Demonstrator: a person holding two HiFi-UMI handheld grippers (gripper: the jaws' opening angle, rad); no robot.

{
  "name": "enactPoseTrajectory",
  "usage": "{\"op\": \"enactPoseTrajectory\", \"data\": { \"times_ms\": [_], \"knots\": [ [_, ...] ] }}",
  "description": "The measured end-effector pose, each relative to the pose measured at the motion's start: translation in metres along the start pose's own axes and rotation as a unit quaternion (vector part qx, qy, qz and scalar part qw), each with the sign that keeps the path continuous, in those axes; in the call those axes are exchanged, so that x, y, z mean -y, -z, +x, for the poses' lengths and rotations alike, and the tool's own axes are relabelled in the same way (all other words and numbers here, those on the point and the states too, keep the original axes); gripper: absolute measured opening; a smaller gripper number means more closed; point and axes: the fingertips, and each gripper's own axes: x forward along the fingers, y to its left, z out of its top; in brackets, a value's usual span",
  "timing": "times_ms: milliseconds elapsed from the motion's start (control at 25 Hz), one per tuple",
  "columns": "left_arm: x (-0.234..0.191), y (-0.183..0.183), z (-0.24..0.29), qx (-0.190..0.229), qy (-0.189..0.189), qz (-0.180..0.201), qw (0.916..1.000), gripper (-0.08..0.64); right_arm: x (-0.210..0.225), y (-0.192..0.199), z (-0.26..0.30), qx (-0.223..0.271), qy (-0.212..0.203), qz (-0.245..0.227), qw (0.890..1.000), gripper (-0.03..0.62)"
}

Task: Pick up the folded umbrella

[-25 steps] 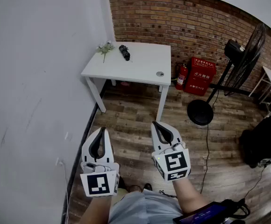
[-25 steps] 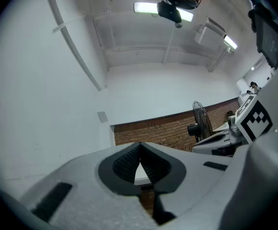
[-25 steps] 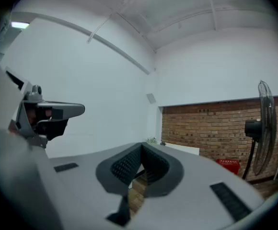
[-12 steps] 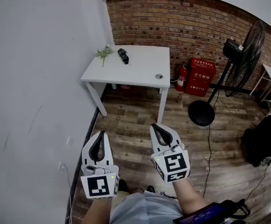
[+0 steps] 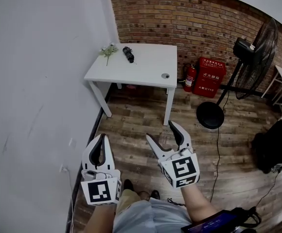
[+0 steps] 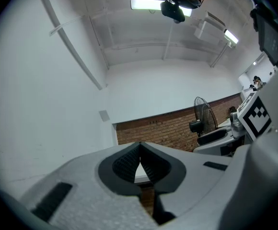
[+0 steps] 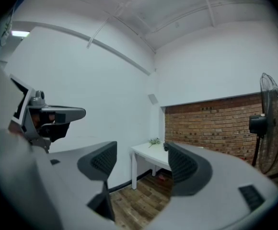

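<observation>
The folded umbrella (image 5: pixel 128 54), black and short, lies at the back left of a white table (image 5: pixel 146 67) against the brick wall. It is far ahead of both grippers. My left gripper (image 5: pixel 101 141) hangs over the wooden floor at the lower left, its jaws shut and empty. My right gripper (image 5: pixel 160 130) beside it is opening, with its jaws spread wide and nothing between them. In the right gripper view the table (image 7: pixel 148 155) shows between the jaws of that gripper (image 7: pixel 141 159), and the umbrella's end (image 7: pixel 166 146) peeks out beside the right pad. The left gripper view shows that gripper (image 6: pixel 140 146) closed.
A green sprig (image 5: pixel 108 50) lies next to the umbrella, and a small round thing (image 5: pixel 165 75) sits near the table's front edge. A fire extinguisher (image 5: pixel 188 78) and red box (image 5: pixel 209 77) stand right of the table. A standing fan (image 5: pixel 243 57) and a black bag (image 5: pixel 274 144) occupy the right.
The right gripper's jaws have gone from shut to wide open. The left gripper stays shut, and both hands have hardly moved.
</observation>
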Motion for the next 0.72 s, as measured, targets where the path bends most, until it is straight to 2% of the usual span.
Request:
{"op": "enactPoseTrajectory", "data": {
  "times_ms": [400,720],
  "knots": [
    [-0.008,0.018,0.019,-0.016,-0.003,-0.003,0.9999,0.006,0.013,0.006,0.020,-0.006,0.008,-0.001,1.000,0.337],
    [-0.031,0.049,0.065,-0.029,-0.002,-0.016,0.9994,0.006,0.027,0.026,0.069,-0.026,0.013,-0.003,1.000,0.337]
  ]
}}
